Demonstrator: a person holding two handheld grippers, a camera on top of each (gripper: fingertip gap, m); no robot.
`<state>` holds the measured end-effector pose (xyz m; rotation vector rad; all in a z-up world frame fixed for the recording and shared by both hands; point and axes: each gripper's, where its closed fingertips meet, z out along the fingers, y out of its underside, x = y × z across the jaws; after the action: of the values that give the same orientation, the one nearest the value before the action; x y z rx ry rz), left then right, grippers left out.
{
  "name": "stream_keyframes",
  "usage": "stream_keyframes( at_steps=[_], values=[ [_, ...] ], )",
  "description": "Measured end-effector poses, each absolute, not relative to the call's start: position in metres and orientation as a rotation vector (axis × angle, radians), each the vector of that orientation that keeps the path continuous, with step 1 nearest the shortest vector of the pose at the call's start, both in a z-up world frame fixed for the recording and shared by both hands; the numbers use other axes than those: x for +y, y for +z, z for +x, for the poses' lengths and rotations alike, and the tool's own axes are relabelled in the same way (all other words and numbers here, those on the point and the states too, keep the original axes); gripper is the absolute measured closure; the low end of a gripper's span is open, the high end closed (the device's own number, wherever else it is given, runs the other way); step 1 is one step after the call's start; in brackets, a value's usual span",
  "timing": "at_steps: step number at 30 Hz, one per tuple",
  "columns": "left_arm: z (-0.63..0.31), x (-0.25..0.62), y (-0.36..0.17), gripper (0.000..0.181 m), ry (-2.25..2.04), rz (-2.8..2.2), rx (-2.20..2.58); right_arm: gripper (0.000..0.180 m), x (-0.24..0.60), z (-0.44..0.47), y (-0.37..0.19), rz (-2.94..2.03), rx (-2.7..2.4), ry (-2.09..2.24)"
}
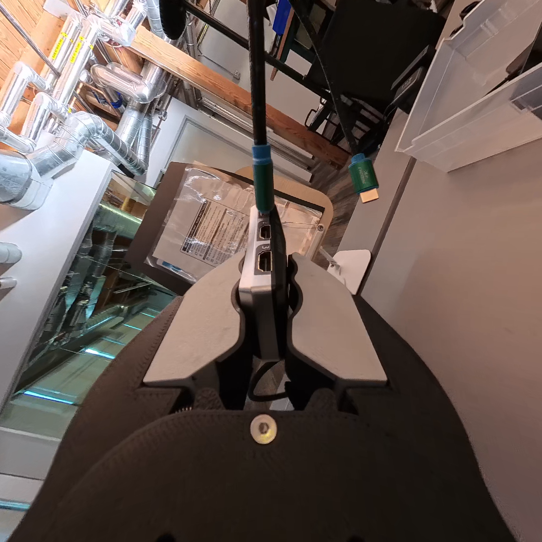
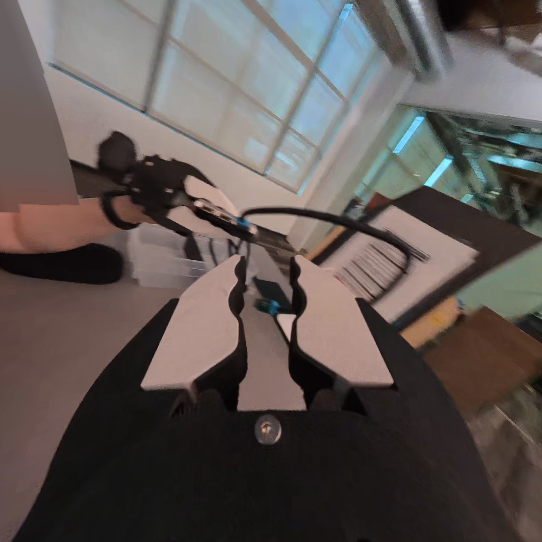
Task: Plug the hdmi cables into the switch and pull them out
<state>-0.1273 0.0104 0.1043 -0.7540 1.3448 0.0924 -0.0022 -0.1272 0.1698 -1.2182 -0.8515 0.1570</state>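
My left gripper (image 1: 268,261) is shut on the silver and black HDMI switch (image 1: 264,308) and holds it up in the air. One black cable (image 1: 258,88) with a green plug (image 1: 263,187) sits in the switch's far port. The two nearer ports (image 1: 264,261) are empty. A second green plug (image 1: 363,181) with a gold tip hangs free to the right. My right gripper (image 2: 267,261) is open and empty. The right wrist view, blurred, shows the left gripper (image 2: 187,202) farther off with the switch (image 2: 217,215), the plugged cable (image 2: 322,217), and the free plug (image 2: 265,306) between my fingers.
A grey table (image 1: 454,293) lies on the right. A clear plastic bin (image 1: 469,96) stands at its far end. A black-framed board with a bagged printed sheet (image 1: 205,228) stands behind the switch. A person's forearm (image 2: 58,228) reaches in from the left.
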Motion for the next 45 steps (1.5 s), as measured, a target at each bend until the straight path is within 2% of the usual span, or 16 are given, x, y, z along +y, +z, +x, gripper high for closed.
stream_keyframes(
  at_steps=[3,6,12,14,19,39,45],
  values=[
    [-0.127,0.009,0.107,0.159,0.124,-0.732,1.333,0.14,-0.117,-0.052,0.154,-1.273,-0.975,0.211],
    [-0.127,0.004,0.11,0.159,0.133,-0.706,1.321,0.142,-0.092,-0.08,0.131,-1.363,-1.008,0.204],
    [-0.122,-0.008,0.11,0.158,0.139,-0.65,1.317,0.134,-0.043,-0.095,0.122,-1.483,-0.748,0.256],
    [-0.118,-0.01,0.106,0.158,0.156,-0.633,1.333,0.136,-0.04,-0.104,0.123,-1.449,-0.736,0.277],
    [-0.109,-0.014,0.095,0.158,0.205,-0.598,1.365,0.157,-0.032,-0.102,0.118,-1.467,-0.698,0.223],
    [-0.103,-0.005,0.086,0.157,0.358,-0.591,1.363,0.156,-0.023,-0.09,0.1,-1.614,-0.613,0.372],
    [-0.104,0.007,0.084,0.156,0.326,-0.676,1.345,0.157,-0.016,-0.09,0.1,-1.615,-0.593,0.136]
  ],
)
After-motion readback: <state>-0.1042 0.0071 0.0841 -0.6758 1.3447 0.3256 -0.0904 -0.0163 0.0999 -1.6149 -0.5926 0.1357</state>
